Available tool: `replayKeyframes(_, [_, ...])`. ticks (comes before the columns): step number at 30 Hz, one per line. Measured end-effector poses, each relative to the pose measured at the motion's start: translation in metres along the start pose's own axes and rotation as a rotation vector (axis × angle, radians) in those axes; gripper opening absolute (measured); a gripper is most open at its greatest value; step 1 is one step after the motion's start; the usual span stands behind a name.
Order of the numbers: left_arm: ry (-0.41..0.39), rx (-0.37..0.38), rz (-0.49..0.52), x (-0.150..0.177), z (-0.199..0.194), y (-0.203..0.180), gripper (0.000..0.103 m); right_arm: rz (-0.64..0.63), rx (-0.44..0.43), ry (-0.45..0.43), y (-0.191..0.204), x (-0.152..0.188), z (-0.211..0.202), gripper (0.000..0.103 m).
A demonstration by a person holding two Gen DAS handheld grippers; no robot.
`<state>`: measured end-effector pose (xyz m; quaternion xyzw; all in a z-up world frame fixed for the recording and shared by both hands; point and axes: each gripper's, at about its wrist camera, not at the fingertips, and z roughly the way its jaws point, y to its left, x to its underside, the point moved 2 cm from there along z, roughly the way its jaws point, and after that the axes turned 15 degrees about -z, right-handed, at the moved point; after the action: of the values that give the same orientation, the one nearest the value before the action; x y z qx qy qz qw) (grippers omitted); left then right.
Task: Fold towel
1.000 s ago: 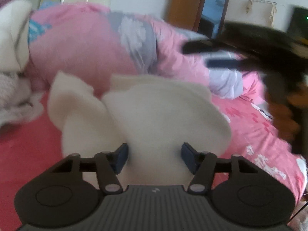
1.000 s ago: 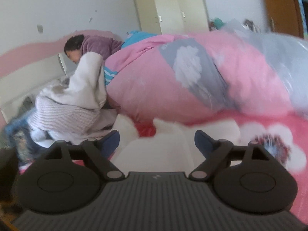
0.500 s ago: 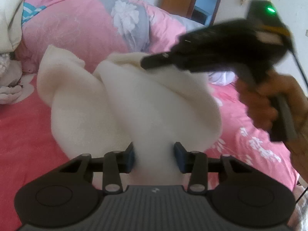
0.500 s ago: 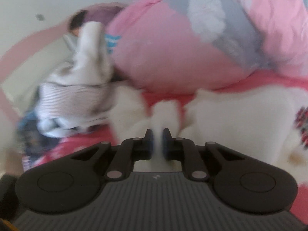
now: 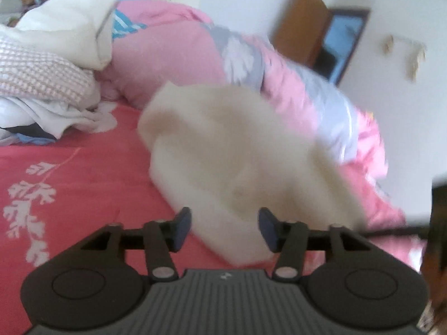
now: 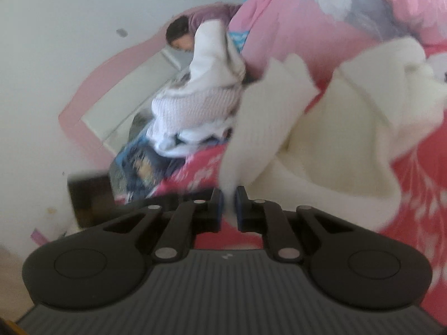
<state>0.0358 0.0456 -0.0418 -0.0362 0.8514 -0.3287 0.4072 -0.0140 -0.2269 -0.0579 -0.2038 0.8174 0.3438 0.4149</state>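
Note:
A cream towel (image 5: 237, 145) lies bunched on the red flowered bed sheet (image 5: 69, 181). My left gripper (image 5: 225, 224) sits at its near end with the jaws opening. The towel's near fold lies between the blue pads, which stand a little off the cloth. In the right wrist view the towel (image 6: 335, 139) is lifted in loose folds, and my right gripper (image 6: 229, 203) is shut on a narrow edge of it that rises between the pads. A dark part of the right gripper's handle (image 5: 438, 209) shows at the right edge of the left wrist view.
A big pink quilt (image 5: 173, 53) is heaped behind the towel. A pile of clothes (image 5: 42, 78) lies at the left, with a person (image 6: 181, 30) lying beyond it at the bed's head. A dark box (image 6: 89, 195) stands beside the bed.
The right jaws went from wide open to shut on the towel's edge and swung it up. The left jaws pinched the towel, then spread off it as that hand moved sideways.

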Motion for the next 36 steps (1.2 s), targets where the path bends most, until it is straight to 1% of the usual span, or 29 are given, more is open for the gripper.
replayKeyframes(4, [-0.023,0.044,0.009,-0.004,-0.003,-0.023,0.068,-0.028,0.006,0.082,0.022,0.033,-0.005,0.008])
replayKeyframes(7, [-0.008,0.055,0.023,0.003,0.001,-0.034,0.072,-0.051,0.043,0.163,0.030,0.061,-0.002,0.008])
replayKeyframes(8, [-0.001,0.043,0.033,0.005,0.005,-0.037,0.073,-0.048,0.053,0.183,0.031,0.068,-0.001,0.008])
replayKeyframes(10, [0.018,-0.014,0.066,0.013,0.017,-0.036,0.073,-0.041,0.071,0.223,0.031,0.083,0.000,0.008])
replayKeyframes(13, [0.050,-0.121,0.114,0.026,0.036,-0.026,0.072,-0.027,0.095,0.197,0.030,0.087,-0.011,0.008])
replayKeyframes(14, [0.069,-0.160,0.116,0.031,0.041,-0.021,0.071,-0.022,0.104,0.187,0.029,0.088,-0.015,0.008])
replayKeyframes(15, [0.079,-0.163,0.105,0.033,0.040,-0.016,0.071,-0.017,0.112,0.177,0.029,0.090,-0.018,0.008])
replayKeyframes(18, [0.106,-0.159,0.068,0.038,0.037,0.000,0.071,-0.015,0.140,0.131,0.028,0.080,-0.039,0.013])
replayKeyframes(20, [0.086,-0.159,0.075,0.035,0.030,0.007,0.072,-0.024,0.164,0.100,0.029,0.069,-0.056,0.024])
replayKeyframes(21, [0.069,-0.161,0.079,0.032,0.025,0.010,0.072,-0.027,0.178,0.080,0.030,0.063,-0.065,0.036])
replayKeyframes(22, [0.049,-0.161,0.081,0.028,0.020,0.012,0.073,-0.022,0.187,0.054,0.030,0.058,-0.072,0.046])
replayKeyframes(23, [0.029,-0.162,0.083,0.022,0.017,0.015,0.073,-0.015,0.195,0.028,0.029,0.053,-0.078,0.049])
replayKeyframes(24, [0.006,-0.167,0.087,0.016,0.014,0.018,0.076,-0.008,0.203,0.001,0.029,0.048,-0.084,0.055])
replayKeyframes(25, [-0.015,-0.177,0.090,0.008,0.013,0.022,0.081,0.014,0.208,-0.021,0.026,0.043,-0.086,0.062])
replayKeyframes(26, [-0.033,-0.195,0.096,-0.001,0.014,0.027,0.084,0.038,0.213,-0.042,0.023,0.037,-0.088,0.066])
replayKeyframes(28, [-0.066,-0.229,0.111,-0.020,0.017,0.038,0.094,0.096,0.215,-0.054,0.016,0.037,-0.078,0.079])
replayKeyframes(30, [-0.083,-0.250,0.128,-0.039,0.026,0.053,0.100,0.144,0.229,-0.048,0.007,0.038,-0.064,0.082])
replayKeyframes(34, [-0.058,-0.320,0.142,-0.076,0.059,0.083,0.100,0.286,0.269,-0.016,-0.015,0.053,-0.042,0.082])
replayKeyframes(35, [-0.045,-0.316,0.146,-0.082,0.069,0.085,0.100,0.324,0.274,-0.008,-0.019,0.057,-0.037,0.082])
replayKeyframes(36, [-0.031,-0.308,0.151,-0.087,0.078,0.086,0.100,0.329,0.276,-0.009,-0.020,0.058,-0.034,0.082])
